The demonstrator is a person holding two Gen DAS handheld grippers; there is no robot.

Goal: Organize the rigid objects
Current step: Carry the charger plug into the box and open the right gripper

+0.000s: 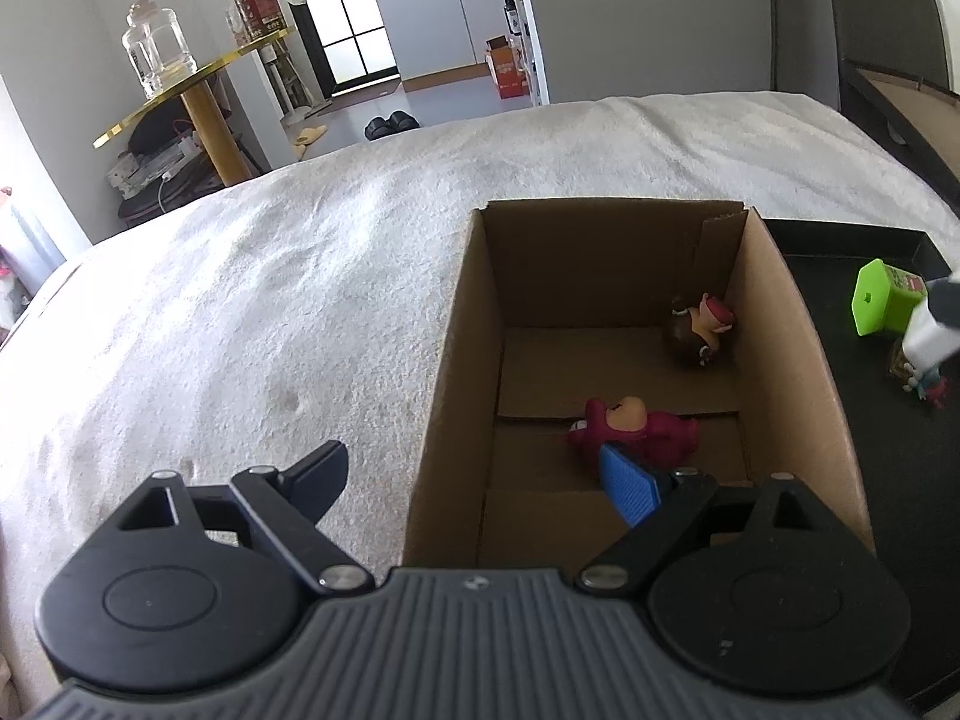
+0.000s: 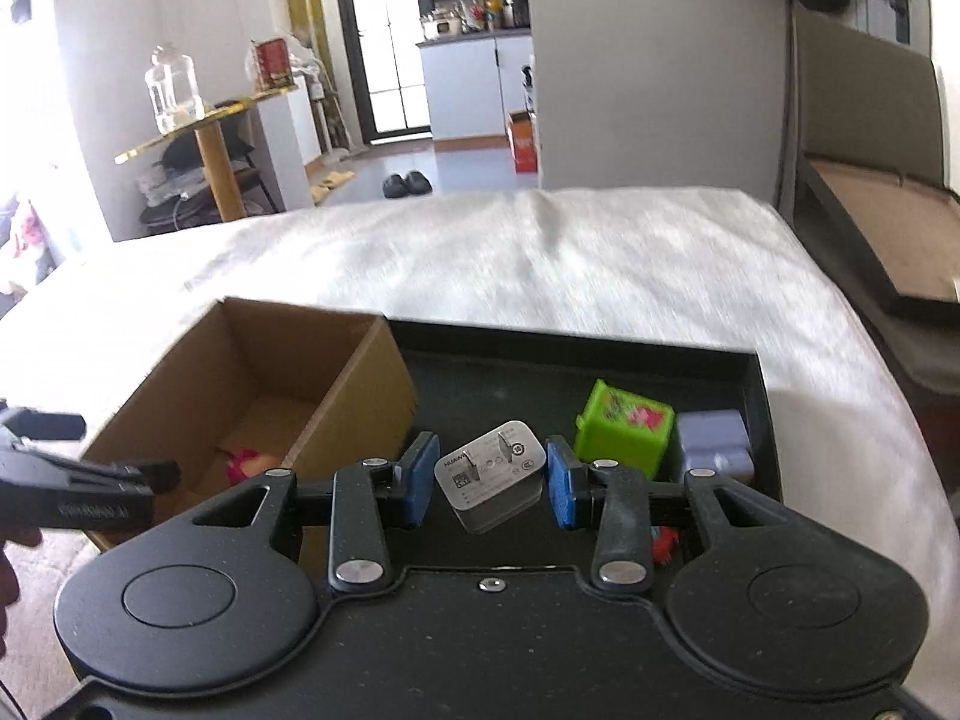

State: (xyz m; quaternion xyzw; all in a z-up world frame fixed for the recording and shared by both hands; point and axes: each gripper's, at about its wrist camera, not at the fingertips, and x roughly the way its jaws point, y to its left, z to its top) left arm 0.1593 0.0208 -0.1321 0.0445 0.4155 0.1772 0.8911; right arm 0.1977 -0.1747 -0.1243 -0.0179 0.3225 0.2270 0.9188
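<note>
A cardboard box [image 1: 462, 324] sits on the white bed cover and holds a red figurine [image 1: 636, 429] and a brown figurine [image 1: 699, 330]. My left gripper [image 1: 480, 480] is open and empty, straddling the box's left wall. A black tray [image 2: 540, 360] beside the box [image 2: 366, 396] holds a green cube [image 2: 624, 426] and a pale purple block [image 2: 714, 441]. My right gripper [image 2: 489, 480] is shut on a white charger plug [image 2: 489, 477] and holds it above the tray. The plug also shows in the left wrist view [image 1: 927, 342].
The white cover [image 1: 240, 312] spreads left of and beyond the box. A small red toy [image 2: 663, 543] lies in the tray under my right gripper. A dark headboard and frame [image 2: 882, 240] stand to the right. A gold shelf with a glass jar [image 1: 157, 51] stands beyond the bed.
</note>
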